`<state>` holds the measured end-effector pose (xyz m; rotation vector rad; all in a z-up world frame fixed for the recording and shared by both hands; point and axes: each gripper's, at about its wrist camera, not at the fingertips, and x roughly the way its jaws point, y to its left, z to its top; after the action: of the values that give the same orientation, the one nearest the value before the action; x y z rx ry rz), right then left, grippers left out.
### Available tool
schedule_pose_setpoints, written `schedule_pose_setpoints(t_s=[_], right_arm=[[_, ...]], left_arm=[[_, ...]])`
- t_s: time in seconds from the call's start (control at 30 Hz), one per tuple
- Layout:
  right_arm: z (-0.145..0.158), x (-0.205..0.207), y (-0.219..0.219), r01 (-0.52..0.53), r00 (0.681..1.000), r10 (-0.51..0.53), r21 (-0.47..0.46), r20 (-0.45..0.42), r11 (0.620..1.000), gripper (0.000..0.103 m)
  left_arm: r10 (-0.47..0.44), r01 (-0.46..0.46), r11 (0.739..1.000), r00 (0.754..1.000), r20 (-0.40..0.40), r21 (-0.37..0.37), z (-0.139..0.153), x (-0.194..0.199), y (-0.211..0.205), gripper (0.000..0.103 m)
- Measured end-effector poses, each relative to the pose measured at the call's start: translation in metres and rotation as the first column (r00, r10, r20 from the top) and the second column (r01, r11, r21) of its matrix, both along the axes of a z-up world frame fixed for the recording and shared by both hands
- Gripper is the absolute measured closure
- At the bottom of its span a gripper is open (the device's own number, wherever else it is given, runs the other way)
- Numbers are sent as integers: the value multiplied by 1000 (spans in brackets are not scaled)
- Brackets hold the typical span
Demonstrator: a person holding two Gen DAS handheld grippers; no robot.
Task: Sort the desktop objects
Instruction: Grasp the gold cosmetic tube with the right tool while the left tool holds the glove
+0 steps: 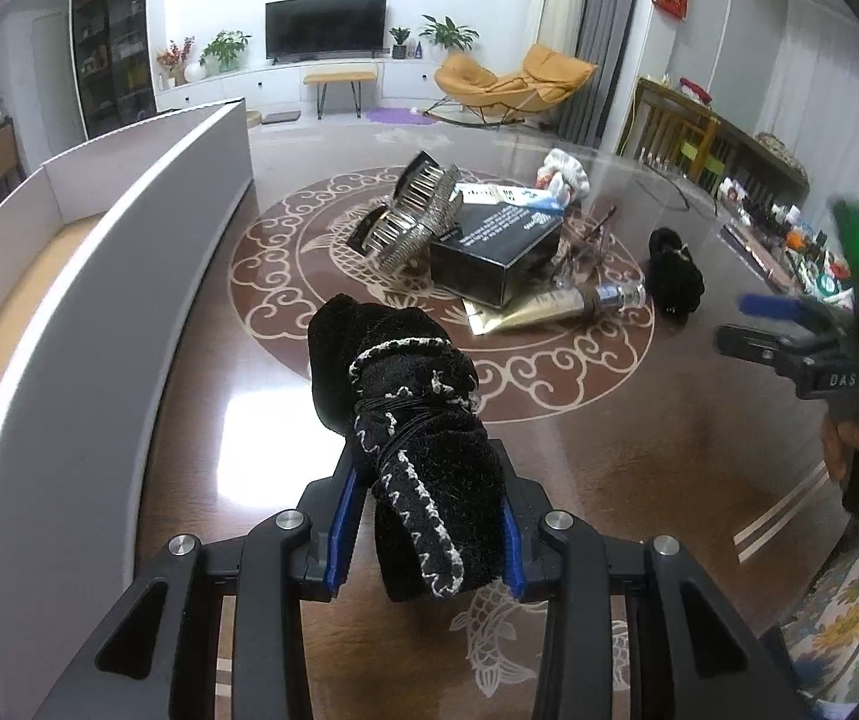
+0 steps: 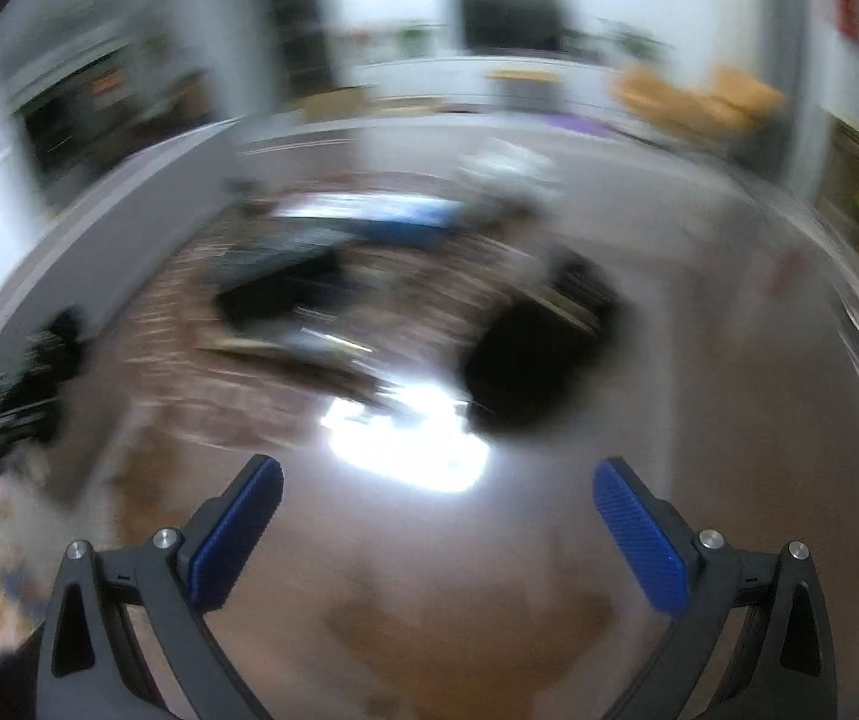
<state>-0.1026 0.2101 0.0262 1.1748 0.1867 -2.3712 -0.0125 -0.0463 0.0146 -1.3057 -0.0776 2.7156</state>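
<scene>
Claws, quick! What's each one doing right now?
Left claw: closed on the black velvet scrunchie.
Right claw: open, nothing between its blue pads.

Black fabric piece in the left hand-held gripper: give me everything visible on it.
The black fabric piece looks like soft, fuzzy velvet or fleece, bunched into a lumpy roll. White zigzag stitching edges its folds, and thin dark cord wraps its middle. The left hand-held gripper is shut on its lower part, a blue pad pressing each side. It sticks up and forward, lifted clear above the glossy brown table; nothing else touches it.
</scene>
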Motion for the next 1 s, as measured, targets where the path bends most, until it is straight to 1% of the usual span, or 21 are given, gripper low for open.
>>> schedule_pose_setpoints(t_s=[0.07,0.13,0.23,0.27,0.3,0.33,0.37,0.4,0.43,0.47,0.5,0.57,0.67,0.7,0.73,0.77,0.8,0.83,0.93,0.97,1.0], right_arm=[[3,-14,-30,-110,994,109,14,29,994,0],[-2,-35,-67,-209,977,205,78,55,975,0],[-17,-57,-91,-258,964,245,140,103,956,0],[-23,-63,-95,-273,958,255,141,134,952,0],[-30,-67,-98,-300,943,274,128,190,945,3],[-33,-65,-99,-330,926,301,104,228,938,9],[-34,-62,-100,-356,911,326,80,252,931,11],[-33,-55,-101,-398,884,372,41,284,916,11],[-30,-45,-102,-442,862,417,27,289,896,12],[-27,-41,-103,-447,863,419,42,282,893,12],[-25,-40,-105,-431,876,397,74,274,899,12],[-25,-42,-108,-409,886,375,80,272,909,12],[-34,-50,-122,-364,911,320,141,260,921,12],[-39,-53,-127,-356,915,306,169,262,919,21],[-45,-55,-131,-358,910,300,179,286,916,32],[-43,-57,-132,-354,915,299,186,271,916,40],[-42,-57,-133,-358,911,304,172,278,918,65],[-40,-56,-132,-360,905,305,154,296,920,75],[-38,-44,-131,-359,907,294,190,300,914,75],[-37,-42,-129,-353,907,289,180,306,918,75],[-34,-38,-123,-325,911,268,147,312,934,75]], left_arm=[[7,-7,1000,1000,-6,17,3,2,-4,65],[15,-14,999,1000,-12,30,7,5,-9,65],[21,-20,998,1000,-13,57,12,11,-17,65],[18,-17,998,1000,-17,57,14,15,-19,65],[15,-14,998,1000,-21,53,16,17,-21,65],[12,-11,999,1000,-26,50,17,19,-22,65],[11,-9,999,999,-31,49,18,21,-24,65],[11,-9,999,999,-34,51,19,23,-26,65],[12,-10,998,999,-35,56,19,24,-28,65],[13,-11,998,999,-34,65,19,24,-30,65],[14,-11,998,999,-34,69,18,24,-30,65],[17,-14,997,999,-32,76,16,23,-31,65],[26,-23,995,999,-24,93,16,26,-35,65],[26,-24,995,999,-25,92,16,28,-37,65],[26,-24,996,999,-27,90,18,31,-38,65],[26,-23,996,999,-29,89,19,33,-40,65],[25,-23,996,999,-32,87,21,36,-43,65],[26,-23,996,999,-33,85,22,38,-46,65],[31,-26,994,998,-48,109,34,42,-57,65],[32,-26,993,998,-53,117,37,43,-60,65],[34,-26,992,997,-64,126,43,45,-65,65]])
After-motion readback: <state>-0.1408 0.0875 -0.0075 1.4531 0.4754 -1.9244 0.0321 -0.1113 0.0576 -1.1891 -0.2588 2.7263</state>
